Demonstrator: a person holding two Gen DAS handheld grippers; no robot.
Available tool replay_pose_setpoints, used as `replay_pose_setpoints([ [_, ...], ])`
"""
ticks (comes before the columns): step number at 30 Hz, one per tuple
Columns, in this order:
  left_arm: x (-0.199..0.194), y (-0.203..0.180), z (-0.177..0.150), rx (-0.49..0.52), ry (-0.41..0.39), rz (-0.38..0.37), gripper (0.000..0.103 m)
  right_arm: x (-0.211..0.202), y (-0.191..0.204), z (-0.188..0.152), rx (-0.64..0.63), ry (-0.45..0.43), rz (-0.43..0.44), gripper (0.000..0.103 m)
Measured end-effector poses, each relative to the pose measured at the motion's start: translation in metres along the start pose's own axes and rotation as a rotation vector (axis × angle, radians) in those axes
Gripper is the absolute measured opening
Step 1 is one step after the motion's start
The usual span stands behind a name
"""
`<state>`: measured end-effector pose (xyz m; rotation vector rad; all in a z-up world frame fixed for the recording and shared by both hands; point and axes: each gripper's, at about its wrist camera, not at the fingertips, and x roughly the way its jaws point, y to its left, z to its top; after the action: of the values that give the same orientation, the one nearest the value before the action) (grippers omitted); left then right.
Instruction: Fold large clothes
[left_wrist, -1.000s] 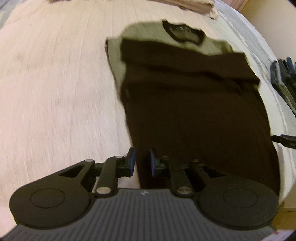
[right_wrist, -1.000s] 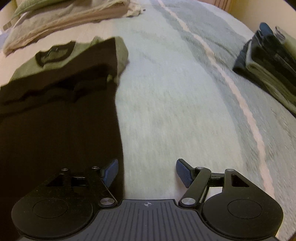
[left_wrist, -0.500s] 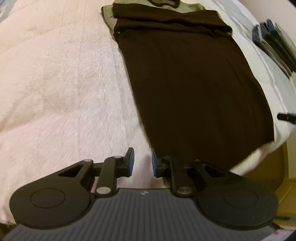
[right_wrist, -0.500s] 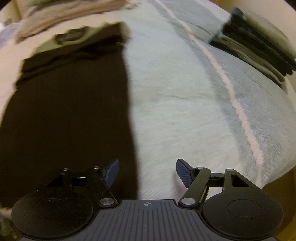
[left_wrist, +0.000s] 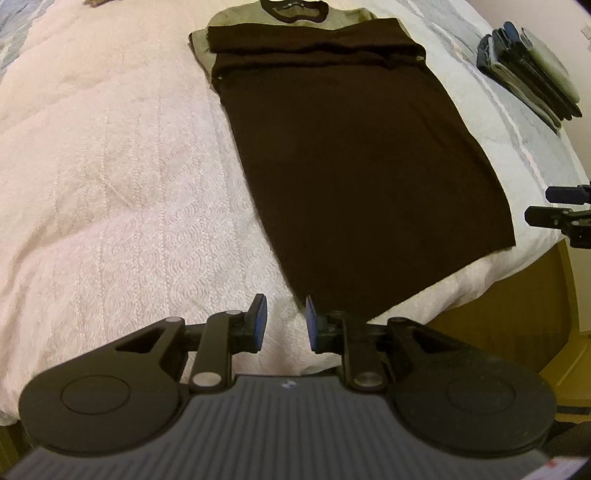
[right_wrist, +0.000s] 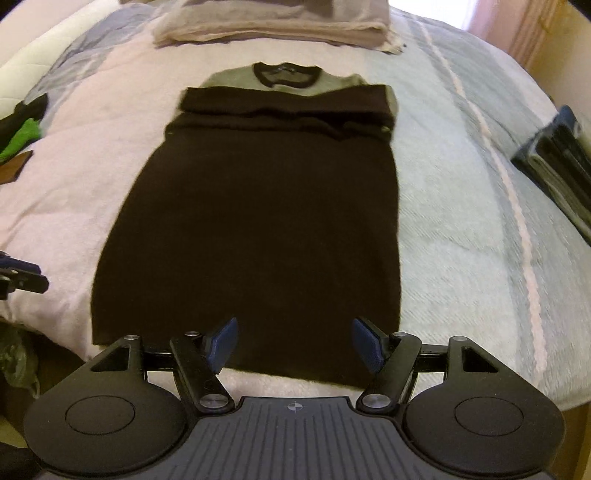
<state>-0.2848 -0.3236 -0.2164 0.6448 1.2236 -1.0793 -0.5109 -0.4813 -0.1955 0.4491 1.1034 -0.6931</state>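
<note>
A dark brown sweater (left_wrist: 362, 166) with grey-green shoulders and a dark collar lies flat on the bed, its sleeves folded across the chest. Its hem reaches the near bed edge. My left gripper (left_wrist: 284, 319) hovers just off the hem's left corner, its jaws a narrow gap apart with nothing between them. The right wrist view looks straight up the sweater (right_wrist: 258, 221). There my right gripper (right_wrist: 295, 343) stands wide open over the hem, right of its middle, holding nothing. Each gripper shows at the edge of the other's view: right gripper (left_wrist: 561, 214), left gripper (right_wrist: 18, 280).
A stack of folded dark clothes (left_wrist: 528, 62) sits on the right side of the bed (right_wrist: 461, 221). Folded beige bedding (right_wrist: 273, 22) lies at the head. A green and black item (right_wrist: 22, 133) rests at the left. The bed edge drops off just below the hem.
Both grippers have drawn back from beside the sweater's body to the foot edge of the bed, near the hem. The right one has swung left over the hem. Neither jaw has changed.
</note>
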Motion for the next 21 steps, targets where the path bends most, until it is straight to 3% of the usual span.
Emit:
replay_pose_setpoints([
  [8, 0.009, -0.011, 0.003, -0.079, 0.003, 0.033, 0.019, 0.012, -0.020, 0.017, -0.118, 0.011, 0.051, 0.066],
  [12, 0.014, -0.023, -0.004, -0.060, -0.024, 0.061, 0.027, 0.025, -0.032, 0.015, -0.195, 0.026, 0.080, 0.066],
  [15, 0.019, -0.041, -0.014, 0.048, -0.058, 0.088, 0.030, 0.034, -0.034, 0.004, -0.310, 0.026, 0.100, 0.066],
  [21, 0.049, -0.083, -0.043, 0.423, -0.074, 0.123, 0.031, 0.051, -0.026, -0.040, -0.566, 0.020, 0.121, 0.066],
])
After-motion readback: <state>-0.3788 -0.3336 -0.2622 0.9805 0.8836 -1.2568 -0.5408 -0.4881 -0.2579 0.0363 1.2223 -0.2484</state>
